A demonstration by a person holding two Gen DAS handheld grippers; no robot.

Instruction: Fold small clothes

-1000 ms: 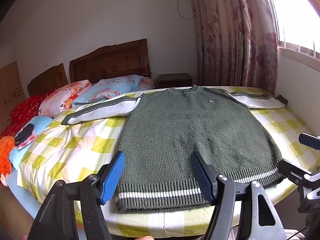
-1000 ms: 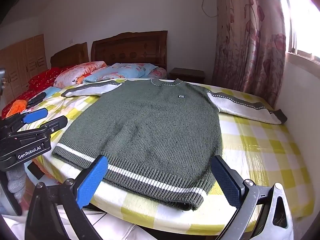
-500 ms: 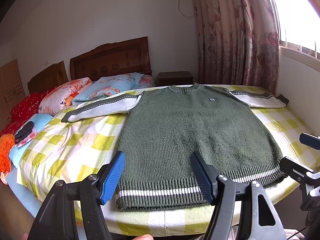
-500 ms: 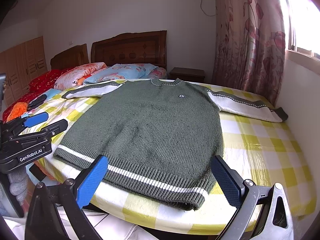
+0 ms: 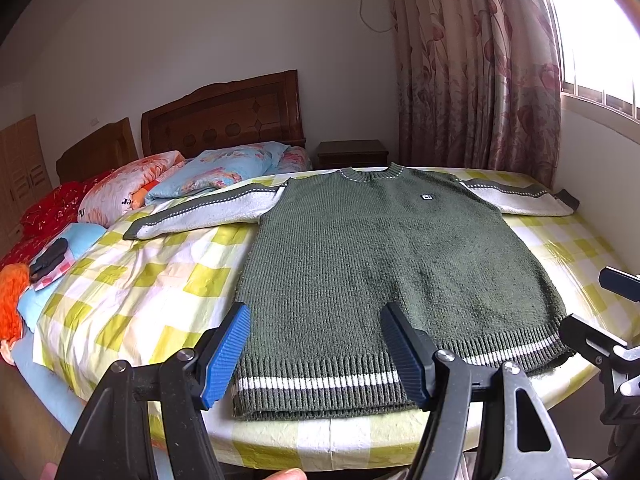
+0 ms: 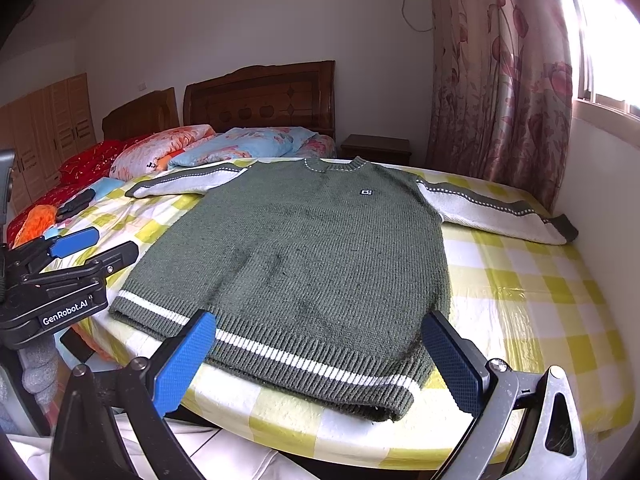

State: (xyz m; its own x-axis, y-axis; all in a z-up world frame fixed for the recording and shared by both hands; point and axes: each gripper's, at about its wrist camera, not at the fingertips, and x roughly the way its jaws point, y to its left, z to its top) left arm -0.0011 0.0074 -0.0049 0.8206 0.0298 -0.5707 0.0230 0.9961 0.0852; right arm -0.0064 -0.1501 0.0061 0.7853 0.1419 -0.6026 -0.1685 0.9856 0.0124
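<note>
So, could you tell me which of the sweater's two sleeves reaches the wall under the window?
The sleeve on the curtain side: its dark cuff touches the white wall, while the other sleeve points toward the pillows.

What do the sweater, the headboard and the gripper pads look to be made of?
Sweater: knitted yarn, probably wool or acrylic; visible ribs and a fuzzy matte surface.
Headboard: dark varnished wood, glossy, with carved panels.
Pads: blue, finely textured, likely rubber or soft plastic; the look alone cannot say which.
</note>
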